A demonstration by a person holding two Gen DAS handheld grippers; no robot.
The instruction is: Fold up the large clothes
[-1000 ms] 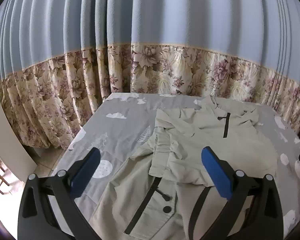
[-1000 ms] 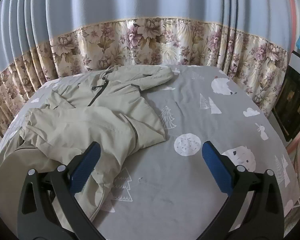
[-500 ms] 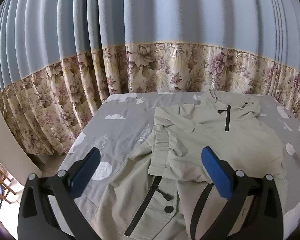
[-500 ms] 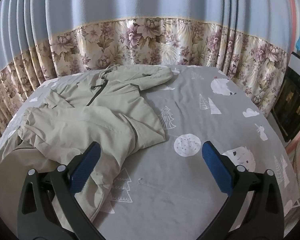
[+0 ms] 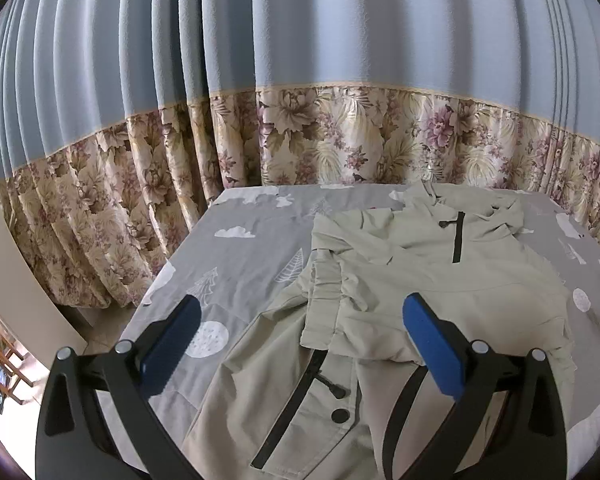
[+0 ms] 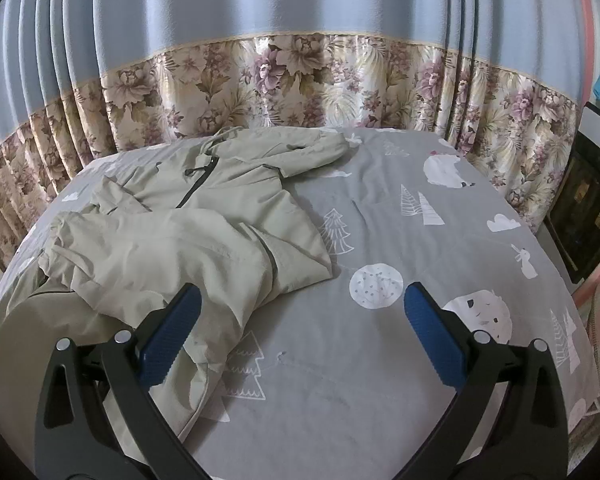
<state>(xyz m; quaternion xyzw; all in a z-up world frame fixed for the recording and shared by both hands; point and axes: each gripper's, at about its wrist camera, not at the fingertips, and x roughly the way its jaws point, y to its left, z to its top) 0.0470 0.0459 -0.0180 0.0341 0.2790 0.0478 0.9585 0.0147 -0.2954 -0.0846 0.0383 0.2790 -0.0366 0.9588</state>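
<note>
A large beige jacket (image 5: 420,280) with black zips lies rumpled on a grey patterned bed sheet (image 5: 244,256). In the left wrist view one sleeve is folded across its chest, and my left gripper (image 5: 300,332) hovers open above the jacket's lower front with nothing between its blue pads. In the right wrist view the same jacket (image 6: 172,240) fills the left half of the bed, its other sleeve stretched toward the far edge. My right gripper (image 6: 300,320) is open over the bare sheet (image 6: 420,240), its left pad above the jacket's edge.
Blue curtains with a floral lower band (image 5: 340,140) hang close behind the bed. The bed's left edge drops to the floor beside a pale board (image 5: 16,276). A dark appliance (image 6: 588,208) stands to the right of the bed.
The left wrist view has shifted slightly, so the jacket sits a little further right and lower in it. The right view and the jacket itself are almost unchanged. Both grippers stay open.
</note>
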